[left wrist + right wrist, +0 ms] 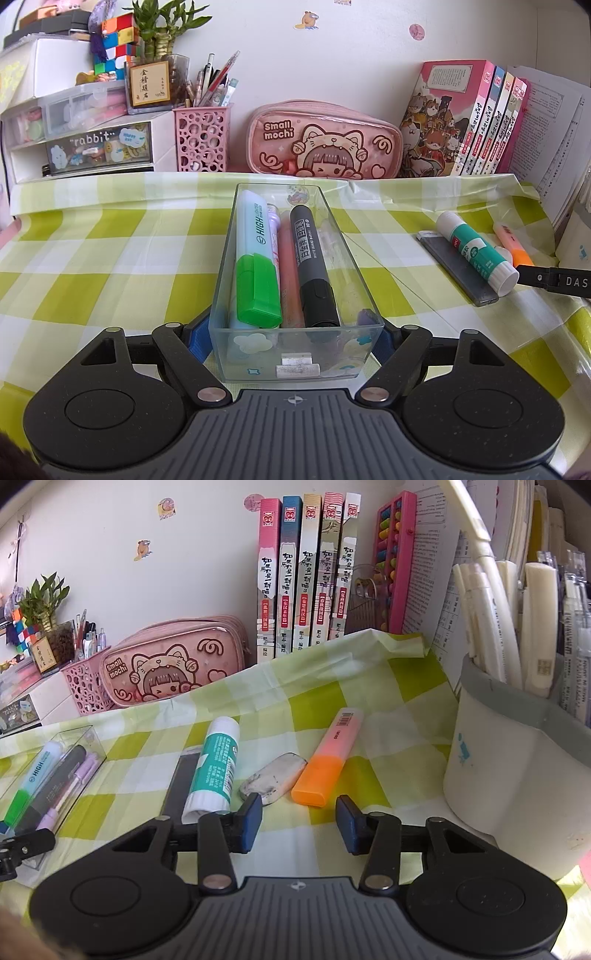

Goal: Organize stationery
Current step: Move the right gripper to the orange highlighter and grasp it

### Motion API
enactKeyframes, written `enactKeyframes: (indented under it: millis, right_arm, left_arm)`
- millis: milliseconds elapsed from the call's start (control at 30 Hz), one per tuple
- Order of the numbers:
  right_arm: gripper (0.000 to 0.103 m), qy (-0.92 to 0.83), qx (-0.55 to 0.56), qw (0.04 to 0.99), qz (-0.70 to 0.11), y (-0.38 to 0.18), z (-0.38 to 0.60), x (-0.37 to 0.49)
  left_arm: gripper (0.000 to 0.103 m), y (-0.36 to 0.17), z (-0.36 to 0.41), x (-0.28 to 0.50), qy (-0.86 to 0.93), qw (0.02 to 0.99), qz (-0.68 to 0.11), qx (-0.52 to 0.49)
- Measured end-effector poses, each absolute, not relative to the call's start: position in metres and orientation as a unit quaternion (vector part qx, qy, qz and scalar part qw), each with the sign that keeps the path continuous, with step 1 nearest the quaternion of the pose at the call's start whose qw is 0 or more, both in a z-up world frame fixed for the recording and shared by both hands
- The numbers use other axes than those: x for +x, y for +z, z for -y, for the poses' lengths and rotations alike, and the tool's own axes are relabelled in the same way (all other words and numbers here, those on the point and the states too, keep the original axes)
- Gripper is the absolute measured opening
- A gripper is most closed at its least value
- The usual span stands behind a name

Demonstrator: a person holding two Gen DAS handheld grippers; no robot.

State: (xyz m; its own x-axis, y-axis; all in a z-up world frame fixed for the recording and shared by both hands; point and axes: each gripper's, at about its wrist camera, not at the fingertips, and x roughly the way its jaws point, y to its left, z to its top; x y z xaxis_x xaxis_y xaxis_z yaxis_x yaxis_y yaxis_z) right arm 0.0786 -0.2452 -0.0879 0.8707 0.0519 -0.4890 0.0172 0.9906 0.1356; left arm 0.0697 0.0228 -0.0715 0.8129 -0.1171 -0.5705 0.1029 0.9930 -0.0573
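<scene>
Reading "HIGH LIGHTER" – green highlighter (255, 258); pencil case (325, 142) – "Small mochi".

Desk surface covered by a green-and-white checked tablecloth (110, 258), creased and bunched at the back right. Resting on the cloth: a clear plastic tray (365, 280) holding markers, near the middle; to its right, a flat dark grey case (458, 273) with a white-and-green glue stick (216, 764) lying partly on top; then a smudged white eraser (273, 777), touching an orange-and-pink highlighter (327, 758). A large white pen pot (517, 775) at far right.
</scene>
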Motion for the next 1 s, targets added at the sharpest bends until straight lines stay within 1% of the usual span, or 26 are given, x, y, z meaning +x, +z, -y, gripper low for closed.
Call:
enactKeyframes:
  millis: [467,533,633,767,1000]
  right_arm:
    - [0.065,0.012,0.066,0.963,-0.262,-0.088,0.25,0.096]
    - [0.06,0.007,0.063,0.963,-0.264,-0.088,0.25,0.098]
    - [0.059,0.01,0.068,0.961,-0.268,-0.087,0.253,0.097]
    - [0.059,0.017,0.077,0.957,-0.278,-0.085,0.258,0.089]
    - [0.057,0.048,0.068,0.946,-0.313,-0.08,0.266,0.05]
  left_arm:
    - [0.078,-0.072,-0.023,0.07,-0.058,0.952,-0.3,-0.012]
    - [0.078,-0.072,-0.023,0.07,-0.058,0.952,-0.3,-0.012]
    - [0.078,-0.072,-0.023,0.07,-0.058,0.952,-0.3,-0.012]
    - [0.078,-0.072,-0.023,0.07,-0.058,0.952,-0.3,-0.012]
    - [0.078,-0.072,-0.023,0.07,-0.058,0.952,-0.3,-0.012]
